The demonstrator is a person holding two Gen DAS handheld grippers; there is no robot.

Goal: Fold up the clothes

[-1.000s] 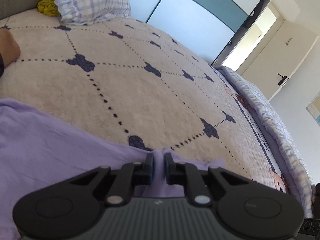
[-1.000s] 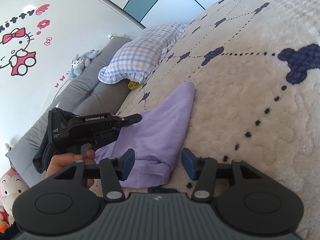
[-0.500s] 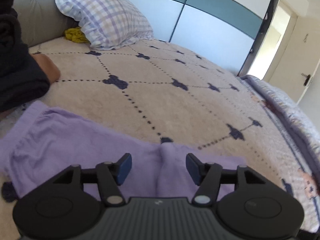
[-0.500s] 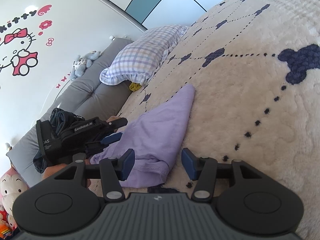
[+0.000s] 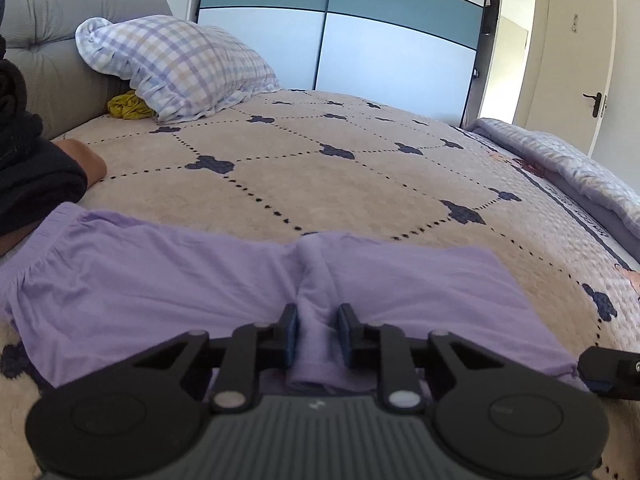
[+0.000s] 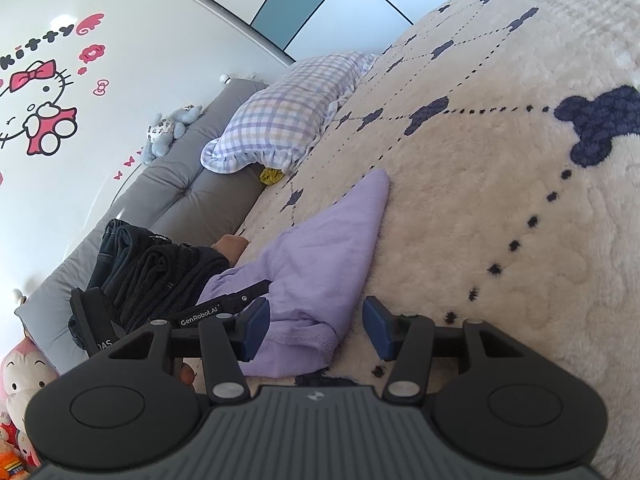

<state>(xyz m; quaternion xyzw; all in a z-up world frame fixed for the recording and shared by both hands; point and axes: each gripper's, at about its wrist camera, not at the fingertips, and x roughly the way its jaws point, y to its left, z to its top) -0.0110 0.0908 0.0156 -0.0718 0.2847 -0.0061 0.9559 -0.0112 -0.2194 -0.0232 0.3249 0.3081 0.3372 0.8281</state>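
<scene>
A pair of lilac shorts (image 5: 168, 276) lies spread flat on the beige bedspread (image 5: 340, 184). My left gripper (image 5: 318, 334) straddles the raised fold at the crotch near the front edge, fingers partly closed with the cloth between them and a gap still showing. In the right wrist view the shorts (image 6: 324, 248) run away from me. My right gripper (image 6: 316, 330) is open over one leg hem, which lies between its fingers. The left gripper also shows in the right wrist view (image 6: 224, 306), and the tip of the right gripper shows in the left wrist view (image 5: 612, 372).
A checked pillow (image 5: 176, 64) and a yellow cloth (image 5: 130, 106) lie at the grey headboard (image 5: 44, 40). A pile of dark clothes (image 6: 152, 268) sits left of the shorts. A folded quilt (image 5: 568, 168) lies along the bed's right edge. Plush toys (image 6: 20, 384) are at far left.
The left gripper let go of the shorts, opened wide, drew back so the whole garment shows, then narrowed around the crotch fold. The right gripper stayed open at the leg hem.
</scene>
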